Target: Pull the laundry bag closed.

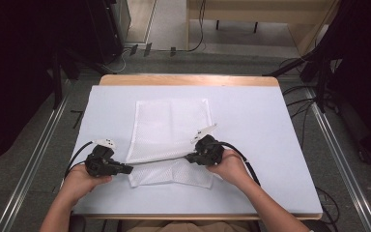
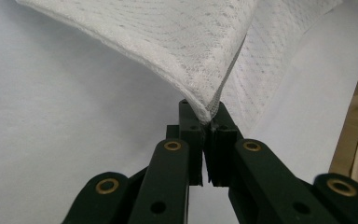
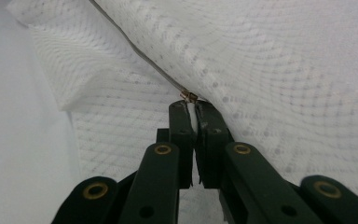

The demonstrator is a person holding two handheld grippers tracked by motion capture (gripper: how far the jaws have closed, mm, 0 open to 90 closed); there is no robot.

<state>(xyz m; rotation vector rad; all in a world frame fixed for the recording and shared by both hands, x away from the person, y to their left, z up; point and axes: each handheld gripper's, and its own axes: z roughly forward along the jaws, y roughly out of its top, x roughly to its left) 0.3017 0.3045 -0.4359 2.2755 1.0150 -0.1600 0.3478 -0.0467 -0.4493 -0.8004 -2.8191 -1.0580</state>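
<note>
A person sits at a counter (image 1: 270, 145) covered in pale blue-white sheet, holding a black gripper in each hand. A white mesh bag (image 1: 171, 128), a flat rectangular laundry-style pouch, lies in the middle of the high view, slightly below centre.

The left gripper (image 1: 125, 169) sits at the lower left of the high view, its jaws fully closed on the bag's near left corner. In the left gripper view, that corner (image 2: 205, 109) is pinched between the jaw tips and the cloth rises away toward the top of the frame. The right gripper (image 1: 189, 157) sits just right of centre, jaws likewise closed tight. In the right gripper view they clamp white fabric just below a small brass zipper pull (image 3: 189, 96), with the zipper line running to the upper left.

The bag's long axis runs from the bottom of the high view toward the top, away from the person. Its zippered edge is stretched taut, left to right, between the two grippers. A strip of mesh (image 1: 174, 174) lies folded under, nearer the person.

What could go wrong, as a judgement: both grips take only a thin bite of slippery mesh. Pulling the hands further apart could tug the corner free on the left. On the right, the jaws seem to hold fabric rather than the pull itself, so a slide along the zipper might drag cloth and bunch the bag instead of moving the zipper.
</note>
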